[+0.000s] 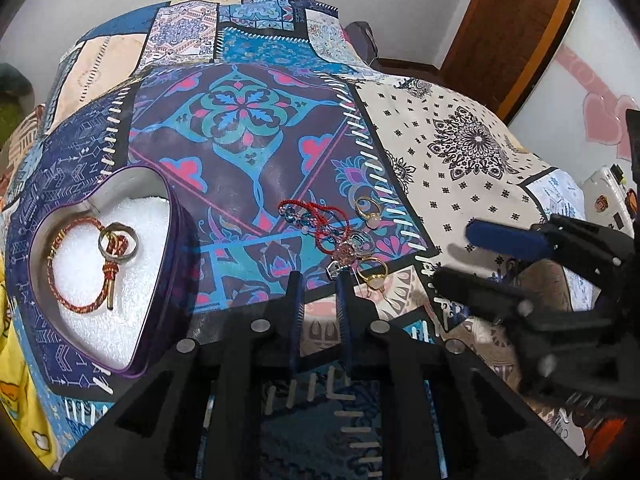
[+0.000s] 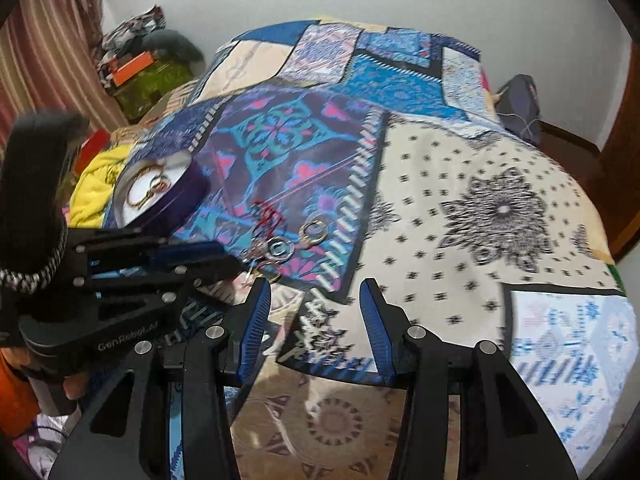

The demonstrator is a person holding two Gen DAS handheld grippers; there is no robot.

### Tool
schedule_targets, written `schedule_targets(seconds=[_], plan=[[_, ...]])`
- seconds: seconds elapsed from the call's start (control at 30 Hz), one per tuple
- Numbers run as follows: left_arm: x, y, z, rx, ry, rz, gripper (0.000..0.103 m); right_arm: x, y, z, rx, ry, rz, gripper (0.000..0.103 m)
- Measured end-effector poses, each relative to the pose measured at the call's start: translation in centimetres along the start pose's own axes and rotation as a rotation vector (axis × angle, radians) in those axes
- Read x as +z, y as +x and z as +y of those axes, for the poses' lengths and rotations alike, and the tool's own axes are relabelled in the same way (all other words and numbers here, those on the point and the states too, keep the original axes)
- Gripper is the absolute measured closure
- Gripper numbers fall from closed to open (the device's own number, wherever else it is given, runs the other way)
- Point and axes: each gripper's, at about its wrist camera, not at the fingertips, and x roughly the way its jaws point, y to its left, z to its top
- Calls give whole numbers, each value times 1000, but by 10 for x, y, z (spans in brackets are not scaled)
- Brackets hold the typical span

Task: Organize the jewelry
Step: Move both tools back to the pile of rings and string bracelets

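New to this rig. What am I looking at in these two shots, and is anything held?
No robot: a person holds a two-finger gripper in each hand, with a fisheye camera on each looking along its fingers. The left view shows the left gripper low over loose jewelry: a red bracelet and rings on a patchwork bedspread. Its jaws are nearly together; whether they pinch anything is unclear. A heart box holds a cord bracelet and ring. In the right view, the right gripper is open and empty.
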Motion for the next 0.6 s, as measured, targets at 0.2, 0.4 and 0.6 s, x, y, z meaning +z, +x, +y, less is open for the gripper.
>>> schedule_targets(seconds=[0.2,0.4,0.6], plan=[[4,7,-3,-7,27,-3,87,1,11,1,26,12,19,60],[9,14,-5,-13,37,-16,93,0,13,-1,31,13,24,61],[7,9,-1,-26,28,-24,96,4,19,3,37,-2,37,67]])
